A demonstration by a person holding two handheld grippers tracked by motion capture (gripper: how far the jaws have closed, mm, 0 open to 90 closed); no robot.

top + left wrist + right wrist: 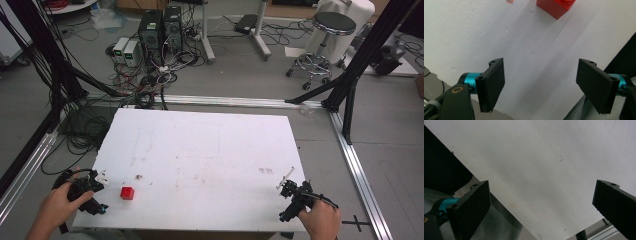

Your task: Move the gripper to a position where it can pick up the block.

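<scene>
Left gripper (92, 192): black two-jaw tool with teal fittings, held in left hand (57, 206) at near-left table corner; jaws spread wide, nothing between them.
Left gripper, own view (540, 85): both flat black pads clear of everything, bare white surface in the gap, table edge running under the jaws.
Right gripper (295, 192): same black build, held in right hand (320, 220) at near-right table edge; jaws far apart, empty.
Right gripper, own view (541, 207): pads wide at both sides of frame, white tabletop between, near table edge crossing low left.
Small red plastic building block (127, 193): flat on table, near front edge, just right of left gripper, not touching it; well apart from right gripper.
Block in left gripper view (555, 7): top of frame, cut off, ahead of the jaws and off to the right of the gap, stud on top partly seen.
White rectangular table (200, 150): faint scuffs and small marks mid-surface.
Floor behind: two dark computer towers (161, 27), tangled cables, black round stool (327, 30) on chrome wheeled base at back right.
</scene>
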